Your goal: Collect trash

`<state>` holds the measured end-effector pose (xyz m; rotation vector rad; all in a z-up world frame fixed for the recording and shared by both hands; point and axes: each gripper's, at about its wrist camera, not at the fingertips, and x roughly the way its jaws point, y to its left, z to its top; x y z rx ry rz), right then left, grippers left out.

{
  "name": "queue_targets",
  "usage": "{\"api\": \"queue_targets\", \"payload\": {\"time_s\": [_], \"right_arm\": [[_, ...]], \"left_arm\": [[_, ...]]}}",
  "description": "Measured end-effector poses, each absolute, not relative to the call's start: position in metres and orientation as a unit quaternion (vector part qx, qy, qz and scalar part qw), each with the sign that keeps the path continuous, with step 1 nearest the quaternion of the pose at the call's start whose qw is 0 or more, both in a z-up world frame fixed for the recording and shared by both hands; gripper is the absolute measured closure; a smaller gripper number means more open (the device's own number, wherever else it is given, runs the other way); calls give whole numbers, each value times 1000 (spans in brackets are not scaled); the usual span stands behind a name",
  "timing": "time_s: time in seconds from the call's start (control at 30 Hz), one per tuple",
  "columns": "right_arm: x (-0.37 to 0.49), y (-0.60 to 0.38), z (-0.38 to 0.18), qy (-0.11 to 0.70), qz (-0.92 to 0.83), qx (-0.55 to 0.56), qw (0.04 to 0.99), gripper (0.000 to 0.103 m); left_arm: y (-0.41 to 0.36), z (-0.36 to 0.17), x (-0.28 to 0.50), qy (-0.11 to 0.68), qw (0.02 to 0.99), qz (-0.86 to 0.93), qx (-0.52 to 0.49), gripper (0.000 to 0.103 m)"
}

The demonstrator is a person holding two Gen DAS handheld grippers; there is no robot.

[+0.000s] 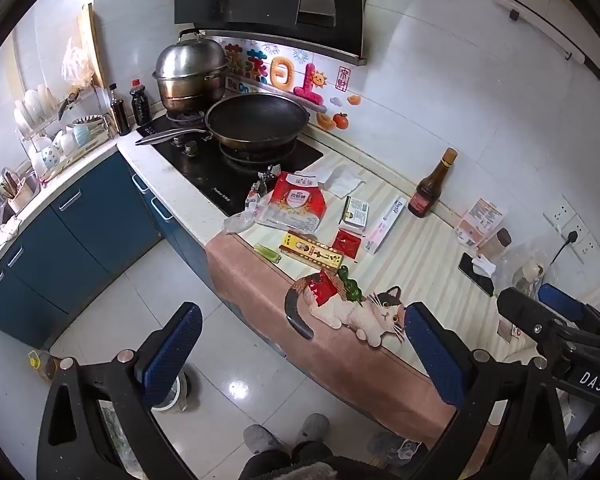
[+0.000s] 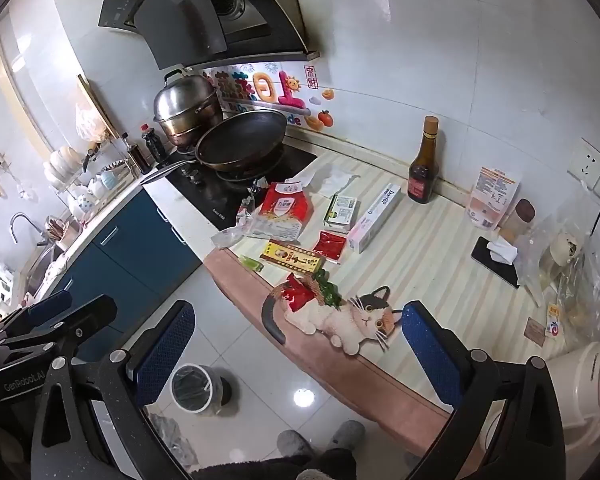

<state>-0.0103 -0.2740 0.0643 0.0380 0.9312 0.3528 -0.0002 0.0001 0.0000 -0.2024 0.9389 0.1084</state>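
Note:
Trash lies on the striped counter mat (image 1: 412, 256) (image 2: 420, 248): a red-and-white food bag (image 1: 296, 204) (image 2: 282, 212), a yellow box (image 1: 310, 254) (image 2: 292, 260), a red sachet (image 1: 346, 242) (image 2: 332, 245), a crumpled red and green wrapper (image 1: 332, 286) (image 2: 308, 294), a white tissue (image 1: 342, 182) (image 2: 334, 182), a small green-white box (image 1: 356, 212) (image 2: 342, 210) and a long white box (image 1: 384, 224) (image 2: 374, 218). A white trash bin (image 2: 192, 388) stands on the floor. My left gripper (image 1: 300, 356) and right gripper (image 2: 296, 354) are open, empty, held before the counter edge.
A stove with a black wok (image 1: 256, 122) (image 2: 240, 140) and a steel pot (image 1: 190, 76) is at the left. A brown bottle (image 1: 430, 188) (image 2: 422, 166), a phone (image 2: 496, 258), plastic bags (image 2: 564, 264) and a white appliance (image 2: 584, 384) are at the right. A dish rack (image 1: 60, 128) stands far left.

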Motion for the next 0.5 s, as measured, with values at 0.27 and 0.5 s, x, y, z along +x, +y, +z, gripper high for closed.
{"api": "queue_targets", "payload": {"time_s": [0.27,0.5], "right_arm": [[-10,-281,64,446,170,19,878,0],[-10,-283,64,446,169,15,879,0]], "left_arm": [[0,1,0,454,884,55,-93,0],[-7,-7,5,454,884,50,-98,0]]}}
